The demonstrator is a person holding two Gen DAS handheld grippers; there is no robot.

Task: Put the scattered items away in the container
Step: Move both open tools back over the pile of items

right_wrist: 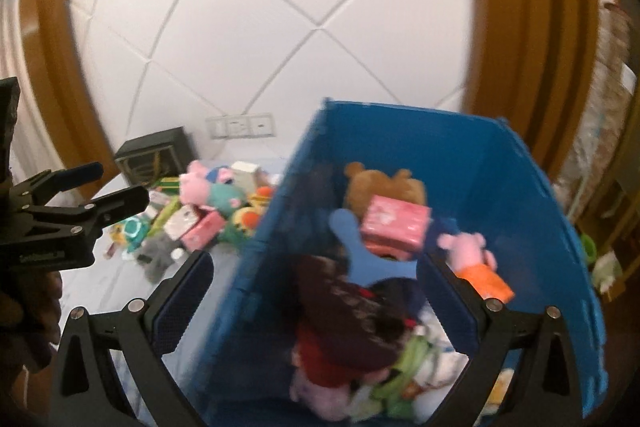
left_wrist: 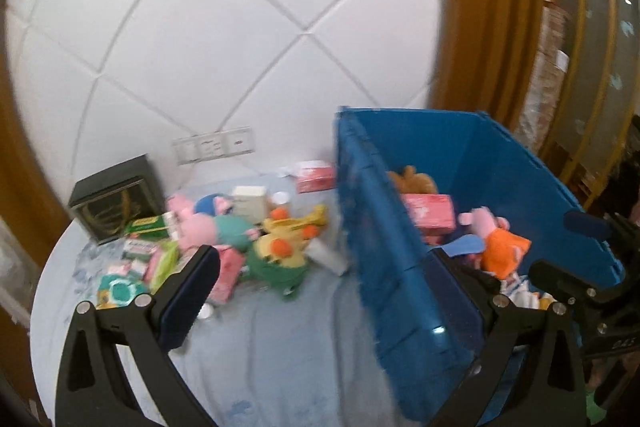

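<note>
- Bin point(right_wrist: 500, 187): blue, open-topped, standing on the pale blue bed point(left_wrist: 280, 347) to the right of the loose heap. Partly filled; judged well under way, not finished.
- Bin contents, large to small: dark red knitted garment point(right_wrist: 348, 327); brown plush point(right_wrist: 372, 183) at the far end; pink box point(right_wrist: 394, 223) resting against that plush; pink pig in orange dress point(right_wrist: 476, 259) near the right wall; blue flat paddle-shaped piece point(right_wrist: 356, 247); green and white soft items at the near end, too blurred to name.
- Loose heap point(left_wrist: 224, 239): still on the bed, well apart from the bin's inside. It holds a pink pig in teal point(left_wrist: 212, 227), a yellow-green plush with orange dots point(left_wrist: 280, 251), a white box point(left_wrist: 250, 201), a green carton point(left_wrist: 148, 227), a pink pack point(left_wrist: 228, 275) and small packets. One red-pink box point(left_wrist: 316, 177) lies alone, just beside the bin's far corner.
- Black box point(left_wrist: 116, 203): at the bed's far left by the wall; whether it belongs to the tidy-up cannot be told.
- Left gripper point(left_wrist: 320, 291): fingers released, spread wide, nothing between them; straddles the bin's left wall.
- Right gripper point(right_wrist: 320, 299): fingers released, wide, empty; hangs over the bin's near end.
- Remaining work, as judged: the whole heap and the lone box.
- Writing: carton and packets carry print, but motion blur leaves none legible. White lettering on the gripper bodies is unreadable too.
</note>
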